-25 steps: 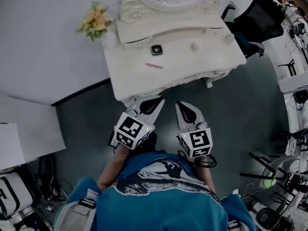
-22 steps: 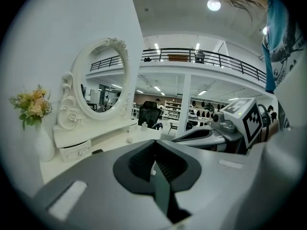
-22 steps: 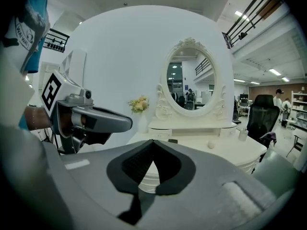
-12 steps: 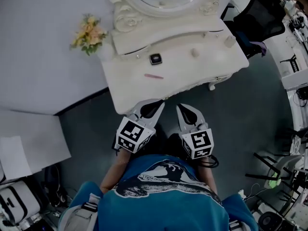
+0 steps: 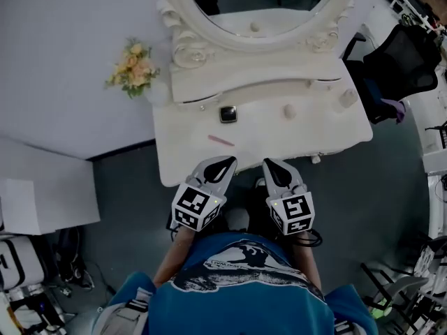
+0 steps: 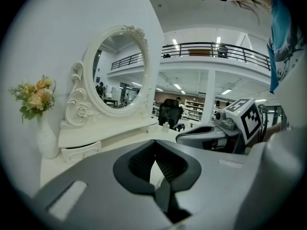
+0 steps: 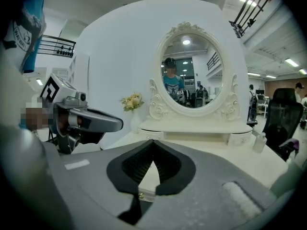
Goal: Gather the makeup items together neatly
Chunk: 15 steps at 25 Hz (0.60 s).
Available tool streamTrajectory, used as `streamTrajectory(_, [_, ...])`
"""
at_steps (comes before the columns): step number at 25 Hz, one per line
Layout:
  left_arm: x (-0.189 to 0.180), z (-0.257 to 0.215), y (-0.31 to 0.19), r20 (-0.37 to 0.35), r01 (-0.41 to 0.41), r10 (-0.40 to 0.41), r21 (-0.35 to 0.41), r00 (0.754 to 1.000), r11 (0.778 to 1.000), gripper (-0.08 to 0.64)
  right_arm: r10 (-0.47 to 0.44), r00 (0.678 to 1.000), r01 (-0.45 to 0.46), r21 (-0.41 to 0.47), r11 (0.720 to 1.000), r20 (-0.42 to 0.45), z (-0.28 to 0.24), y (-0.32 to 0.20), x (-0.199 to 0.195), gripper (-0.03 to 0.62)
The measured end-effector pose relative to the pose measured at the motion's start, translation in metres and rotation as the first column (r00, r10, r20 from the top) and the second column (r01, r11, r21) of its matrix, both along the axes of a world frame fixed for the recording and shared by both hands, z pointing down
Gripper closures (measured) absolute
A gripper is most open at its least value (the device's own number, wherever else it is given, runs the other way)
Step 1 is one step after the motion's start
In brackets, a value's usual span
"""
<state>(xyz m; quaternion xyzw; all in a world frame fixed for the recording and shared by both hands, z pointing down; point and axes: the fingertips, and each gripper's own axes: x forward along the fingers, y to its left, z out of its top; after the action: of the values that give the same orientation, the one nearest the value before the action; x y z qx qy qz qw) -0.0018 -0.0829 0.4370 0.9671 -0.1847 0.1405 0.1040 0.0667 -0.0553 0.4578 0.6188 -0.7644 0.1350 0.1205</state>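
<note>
Left gripper [image 5: 226, 161] and right gripper [image 5: 269, 164] both clenched empty at front edge of table [image 5: 279, 138]; pink pencil [image 5: 221, 140] mid-table looks light, stiff, likely to roll: pinch it mid-length.

— How are the two grippers sitting?
— The left gripper [image 5: 225, 163] and the right gripper [image 5: 271, 166] are hovering side by side, near the person's body, both pointing far and angling slightly toward each other.
— And the jaws?
— Both pairs are pressing together at the tips, gripping nothing. The bare left forearm [image 5: 170, 255] is bending back toward the body.
</note>
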Motion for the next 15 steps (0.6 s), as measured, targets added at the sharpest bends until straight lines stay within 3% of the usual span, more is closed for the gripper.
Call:
streamTrajectory(7, [0.069,-0.011,-0.031,-0.019,0.142,-0.142,0.004,0.990,0.990,0.548,-0.138,0.990,0.138,0.007,0.990,-0.005,-0.004,-0.044,0.072,0.589])
streamTrajectory(12, [0.083,0.002,-0.036,0.053,0.209,-0.208,-0.021,0.977,0.978,0.548,-0.178,0.983,0.179,-0.017,0.984,0.045,0.011,-0.060,0.098,0.589])
streamTrajectory(15, [0.085,0.000,-0.045,0.060,0.263,-0.261,-0.016,0.963,0.965,0.548,-0.196,0.979,0.198,-0.035,0.980,0.054,0.021,-0.069,0.111,0.589])
